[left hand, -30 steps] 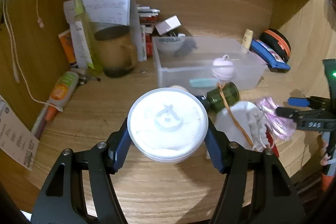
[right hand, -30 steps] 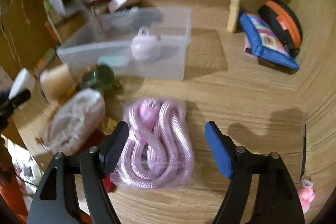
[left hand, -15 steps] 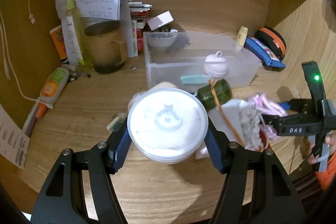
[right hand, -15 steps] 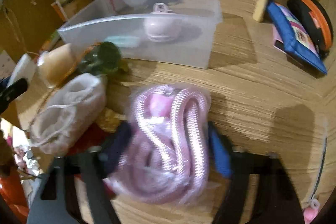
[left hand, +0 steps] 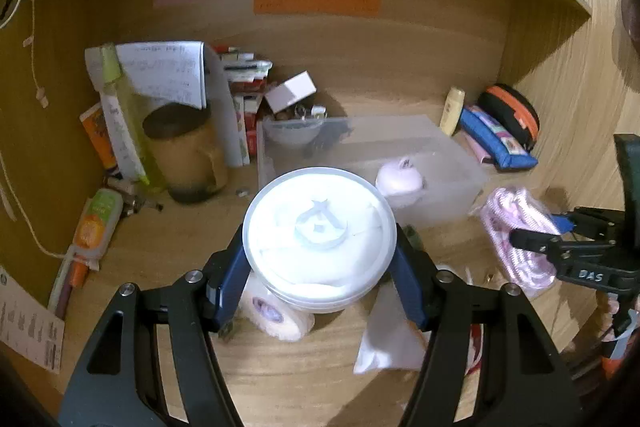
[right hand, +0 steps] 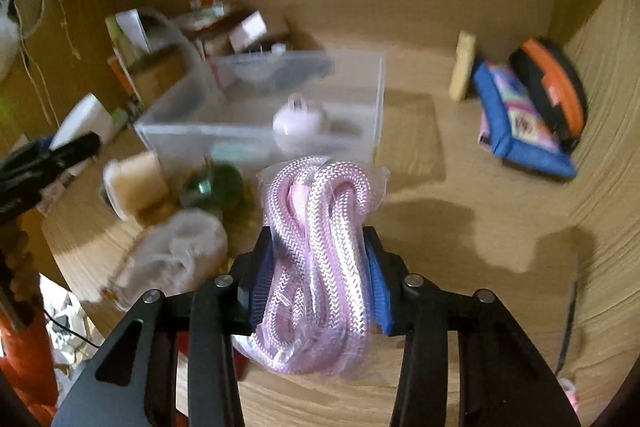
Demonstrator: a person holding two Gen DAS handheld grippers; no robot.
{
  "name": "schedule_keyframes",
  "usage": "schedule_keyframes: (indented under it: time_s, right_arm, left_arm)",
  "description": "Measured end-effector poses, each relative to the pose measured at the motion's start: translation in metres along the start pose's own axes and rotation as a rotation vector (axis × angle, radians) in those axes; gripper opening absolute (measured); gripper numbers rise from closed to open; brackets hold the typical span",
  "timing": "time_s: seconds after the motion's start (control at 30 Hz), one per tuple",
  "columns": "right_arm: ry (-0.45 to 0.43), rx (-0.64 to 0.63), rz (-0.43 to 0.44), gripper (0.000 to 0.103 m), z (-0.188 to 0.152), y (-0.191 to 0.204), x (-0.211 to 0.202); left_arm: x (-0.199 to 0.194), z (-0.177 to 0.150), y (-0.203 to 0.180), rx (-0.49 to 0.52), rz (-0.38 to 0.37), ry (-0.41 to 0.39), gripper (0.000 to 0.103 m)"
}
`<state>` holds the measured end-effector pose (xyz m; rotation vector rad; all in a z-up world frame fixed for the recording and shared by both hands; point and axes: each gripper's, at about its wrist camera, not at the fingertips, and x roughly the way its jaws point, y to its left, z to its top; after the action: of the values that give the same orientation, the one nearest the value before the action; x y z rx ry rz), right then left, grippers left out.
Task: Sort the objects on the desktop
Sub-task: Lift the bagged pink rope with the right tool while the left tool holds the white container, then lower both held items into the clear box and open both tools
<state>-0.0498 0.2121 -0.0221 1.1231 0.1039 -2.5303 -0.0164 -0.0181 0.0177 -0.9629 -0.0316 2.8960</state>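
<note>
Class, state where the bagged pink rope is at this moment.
The bagged pink rope is clamped in the right gripper, raised off the desk in front of the clear plastic bin; in the left wrist view it appears at the right.

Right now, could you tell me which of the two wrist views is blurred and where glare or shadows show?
Left wrist view: mostly sharp, with bright glare washing out the round white plastic lid held by the left gripper. Right wrist view: the clear plastic storage bin and background clutter are smeared by motion blur, the bagged pink braided rope in the right gripper stays sharp, and dark shadows fall on the wooden desktop.
</note>
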Motion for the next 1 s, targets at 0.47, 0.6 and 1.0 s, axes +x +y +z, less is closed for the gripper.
schedule_keyframes:
  time_s: [0.47, 0.6, 1.0]
  right_arm:
    - [-0.212, 0.016, 0.022, 0.039, 0.07, 0.005, -0.024]
    - [-0.209, 0.029, 0.013, 0.039, 0.092, 0.003, -0.004]
    - [-0.148, 0.024, -0.047, 0.039, 0.113, -0.007, 0.069]
  left_arm:
    - [0.018, 0.045, 0.0, 0.006, -0.03, -0.013, 0.064]
    - [0.037, 0.058, -0.001, 0.017, -0.041, 0.013, 0.064]
    - [0.102, 0.073, -0.002, 0.033, -0.035, 0.119, 0.064]
